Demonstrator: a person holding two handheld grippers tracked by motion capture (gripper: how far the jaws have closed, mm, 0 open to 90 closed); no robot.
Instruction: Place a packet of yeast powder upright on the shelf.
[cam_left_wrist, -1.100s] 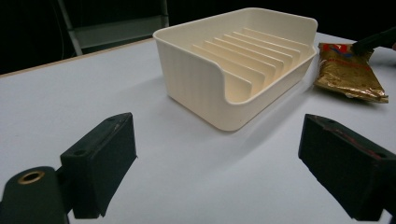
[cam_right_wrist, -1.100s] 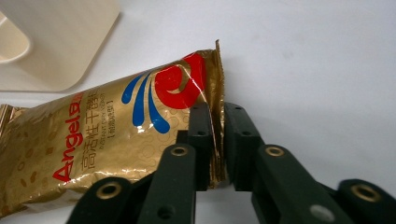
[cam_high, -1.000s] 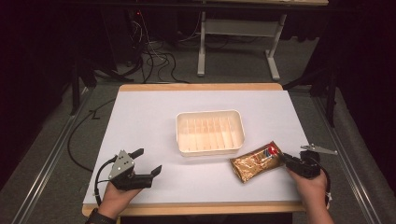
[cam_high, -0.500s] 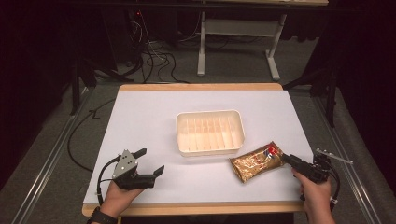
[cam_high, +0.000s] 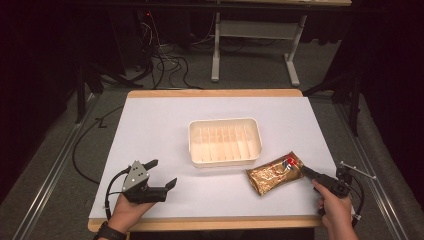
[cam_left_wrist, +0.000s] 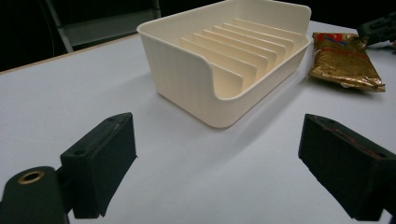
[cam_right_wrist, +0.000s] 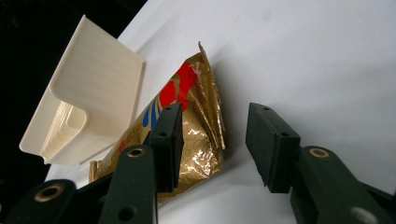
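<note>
Since 1.0 s ago, right gripper (cam_high: 306, 172) has retreated toward 4 o'clock, jaws parted; left gripper (cam_high: 163, 174) open. Gold pouch (cam_high: 274, 173), at 5 o'clock of tray (cam_high: 225, 124), probably light, crinkly; pinch its crimped end.

One white table (cam_high: 150, 130). One cream ribbed tray (cam_high: 225, 141), nine or so ribs inside, exact count uncertain. One gold foil packet (cam_high: 274, 173) with red and blue print. Two hand-held grippers: left gripper (cam_high: 162, 174), right gripper (cam_high: 303, 171). Two hands: left hand (cam_high: 128, 212), right hand (cam_high: 334, 209).
</note>
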